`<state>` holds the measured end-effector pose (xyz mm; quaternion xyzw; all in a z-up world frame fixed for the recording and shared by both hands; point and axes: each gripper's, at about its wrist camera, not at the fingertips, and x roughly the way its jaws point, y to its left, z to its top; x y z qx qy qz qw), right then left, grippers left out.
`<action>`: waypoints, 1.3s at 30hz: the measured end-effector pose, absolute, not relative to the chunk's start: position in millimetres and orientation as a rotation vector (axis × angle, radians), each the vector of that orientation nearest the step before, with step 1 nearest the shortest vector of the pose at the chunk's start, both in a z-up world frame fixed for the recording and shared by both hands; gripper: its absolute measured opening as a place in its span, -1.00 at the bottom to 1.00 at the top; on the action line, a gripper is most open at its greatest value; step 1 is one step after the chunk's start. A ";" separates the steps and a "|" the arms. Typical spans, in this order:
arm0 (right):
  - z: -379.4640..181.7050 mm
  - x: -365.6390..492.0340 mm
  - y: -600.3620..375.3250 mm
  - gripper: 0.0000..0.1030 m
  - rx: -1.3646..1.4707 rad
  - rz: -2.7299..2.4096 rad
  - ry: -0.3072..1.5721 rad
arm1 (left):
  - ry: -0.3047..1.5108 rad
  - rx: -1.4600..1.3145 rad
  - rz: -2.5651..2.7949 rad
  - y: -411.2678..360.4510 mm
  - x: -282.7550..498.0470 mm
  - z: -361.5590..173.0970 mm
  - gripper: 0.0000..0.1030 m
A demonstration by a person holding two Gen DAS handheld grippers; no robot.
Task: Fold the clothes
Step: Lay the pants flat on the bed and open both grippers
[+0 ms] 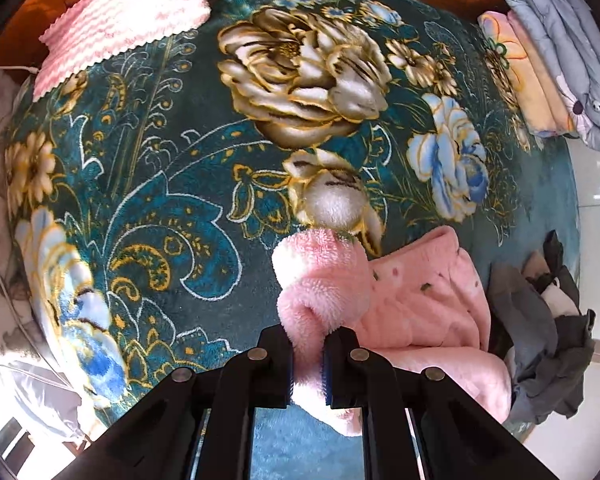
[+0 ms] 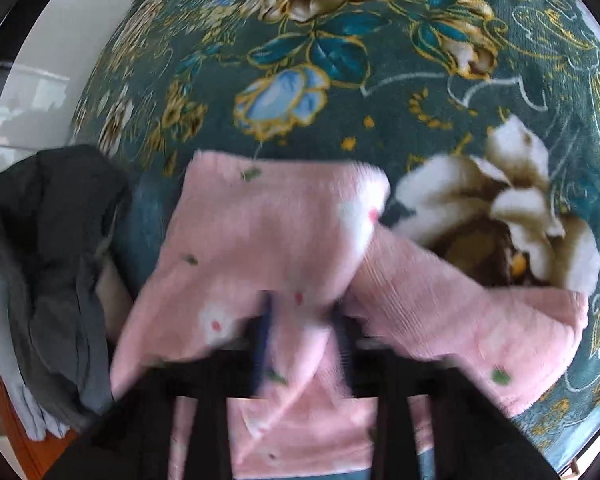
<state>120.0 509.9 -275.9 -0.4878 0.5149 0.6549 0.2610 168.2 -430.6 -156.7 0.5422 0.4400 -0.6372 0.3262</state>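
A fluffy pink garment (image 1: 420,300) with small green and red spots lies on the teal floral blanket (image 1: 180,160). My left gripper (image 1: 307,360) is shut on a thick plush fold of it, which bulges up between the fingers. In the right wrist view the same pink garment (image 2: 260,232) drapes over my right gripper (image 2: 304,340), which is shut on its fabric; the view is blurred by motion. One part of the garment stretches away to the right (image 2: 480,320).
A heap of dark grey clothes (image 1: 540,328) lies at the blanket's edge beside the pink garment; it also shows in the right wrist view (image 2: 52,272). A pink-and-white ridged cloth (image 1: 120,24) lies far left. Folded quilts (image 1: 552,52) are stacked far right.
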 end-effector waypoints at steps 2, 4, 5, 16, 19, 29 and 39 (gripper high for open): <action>-260.3 112.0 513.6 -0.95 -1.315 1.816 1.390 | 1.163 1.400 -1.683 -430.3 165.7 -150.3 -0.79; -241.1 105.3 518.1 -0.96 -1.301 1.870 1.388 | 1.178 1.370 -1.714 -429.4 161.4 -137.6 -0.80; -221.1 105.4 522.6 -0.96 -1.268 1.929 1.390 | 1.191 1.355 -1.750 -429.4 160.2 -127.5 -0.80; -116.1 251.4 565.5 -0.96 -1.149 2.075 1.087 | 1.117 1.420 -1.823 -420.3 209.4 -106.5 -0.80; -183.2 302.5 572.0 -0.96 -1.279 1.835 1.078 | 1.065 1.511 -1.667 -416.2 234.1 -151.2 -0.79; -243.7 345.9 573.8 -0.94 -1.389 1.621 1.106 | 1.039 1.545 -1.555 -421.6 229.4 -155.5 -0.70; -185.3 325.9 590.5 -0.55 -1.301 1.734 1.091 | 1.046 1.441 -1.480 -437.4 229.1 -139.6 0.02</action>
